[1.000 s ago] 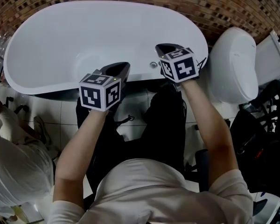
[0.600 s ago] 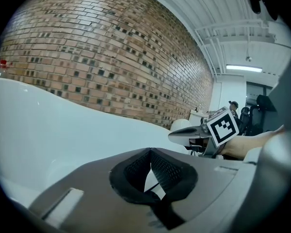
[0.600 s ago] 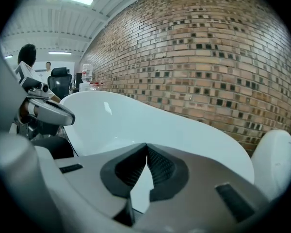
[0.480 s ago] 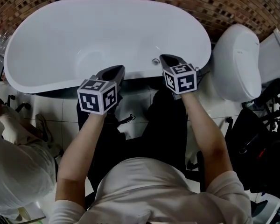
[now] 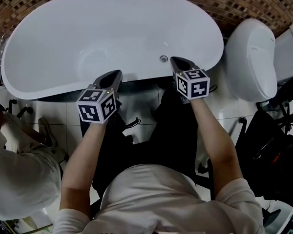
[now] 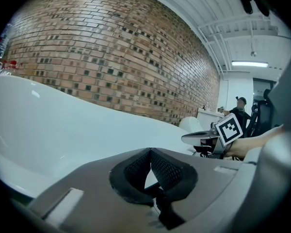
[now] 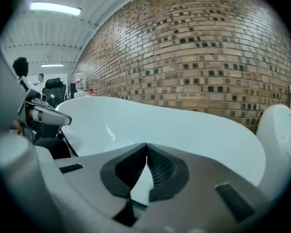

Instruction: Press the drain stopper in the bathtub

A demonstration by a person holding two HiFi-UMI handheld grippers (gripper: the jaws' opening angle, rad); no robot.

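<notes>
Head view: we look down into a white tub (image 5: 49,33). The stopper (image 5: 163,58), as we take the small round metal disc to be, sits inside near the front rim. The right gripper (image 5: 174,60) hovers just beside it. The left gripper (image 5: 117,73) is over the rim, well apart.

Left gripper view: jaws together, nothing between.

Right gripper view: jaws together, empty.

We judge the closed right tips suit a straight, centred push.
</notes>
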